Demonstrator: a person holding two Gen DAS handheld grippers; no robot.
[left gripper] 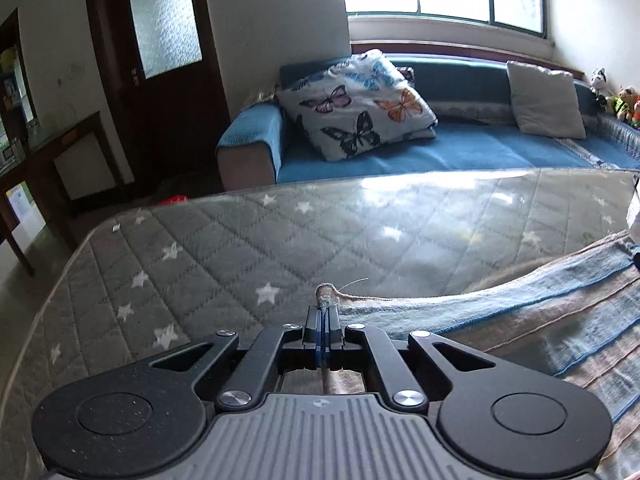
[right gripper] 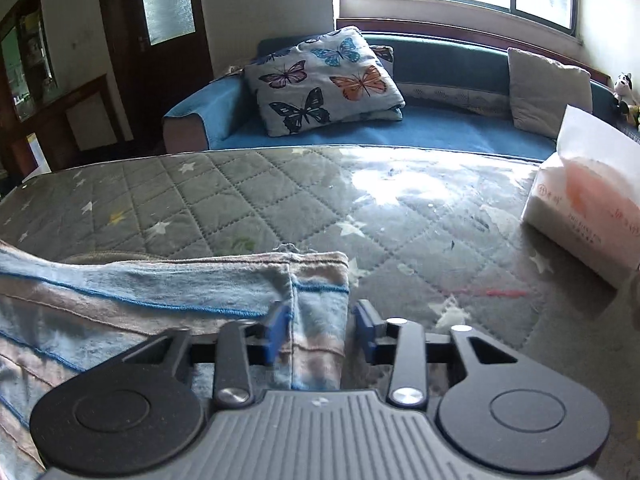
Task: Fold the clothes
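Left wrist view: left gripper (left gripper: 323, 314) has its jaws together, pinching a small nub of one corner of the striped garment (left gripper: 540, 320). Only a little cloth pokes past the fingertips. The garment, blue and tan stripes, lies on the near part of the quilted star-print table cover (left gripper: 224, 248), trailing off toward the right edge.

Right wrist view: right gripper (right gripper: 320, 322) has its jaws apart, straddling the other corner of the striped garment (right gripper: 152, 300). Blue pads (right gripper: 278, 328) sit either side of the hem strip; I can't tell if they touch it. Nothing clamped here yet.

Risks, as I judge them:
- Left pinch is shallow; any tug could pull the corner free.
- If the left lifts before the right closes, the cloth drags lopsided and the fold goes crooked.
- Right jaws may catch one layer only, since the hem looks doubled.
- Tissue pack (right gripper: 588, 208) stands near the right edge; a wide swing could knock it.
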